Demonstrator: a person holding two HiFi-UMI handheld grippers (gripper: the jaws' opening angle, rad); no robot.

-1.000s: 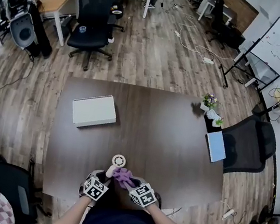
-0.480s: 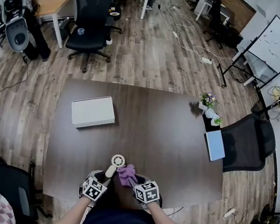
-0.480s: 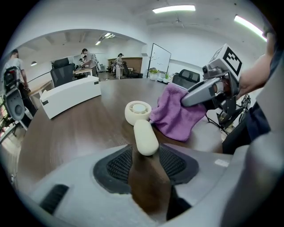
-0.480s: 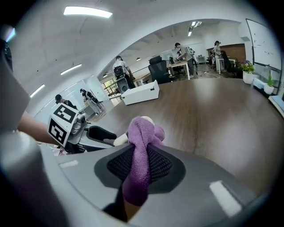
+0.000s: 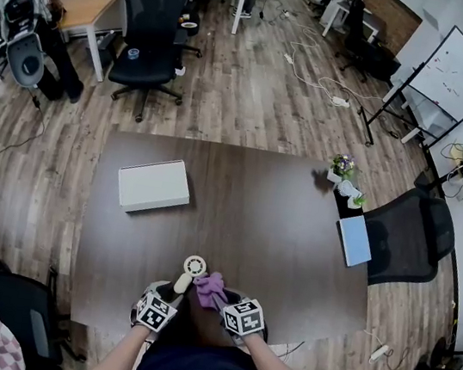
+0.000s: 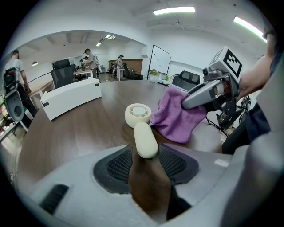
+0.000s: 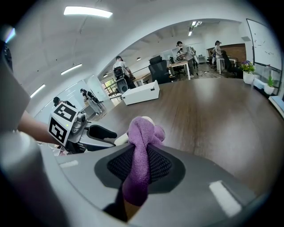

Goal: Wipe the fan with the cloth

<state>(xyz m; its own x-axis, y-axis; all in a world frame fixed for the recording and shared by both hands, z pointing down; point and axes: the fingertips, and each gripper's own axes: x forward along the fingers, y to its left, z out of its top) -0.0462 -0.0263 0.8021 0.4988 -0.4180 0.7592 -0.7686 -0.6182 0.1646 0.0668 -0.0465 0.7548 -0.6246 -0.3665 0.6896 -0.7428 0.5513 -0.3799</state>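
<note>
Purple cloth [image 5: 211, 288], which looks soft and limp, sits just beside the small cream fan [image 5: 194, 266] near the close edge of a dark wooden table [image 5: 278, 222] in the head view, with office chairs [image 5: 157, 24] beyond.

Left gripper view: my left gripper [image 6: 141, 155] clamps the fan's handle. It looks light, smooth and possibly slippery, and the handle seems the sensible place to hold.

Right gripper view: my right gripper [image 7: 141, 166] is pinched tight on the bunched cloth.
</note>
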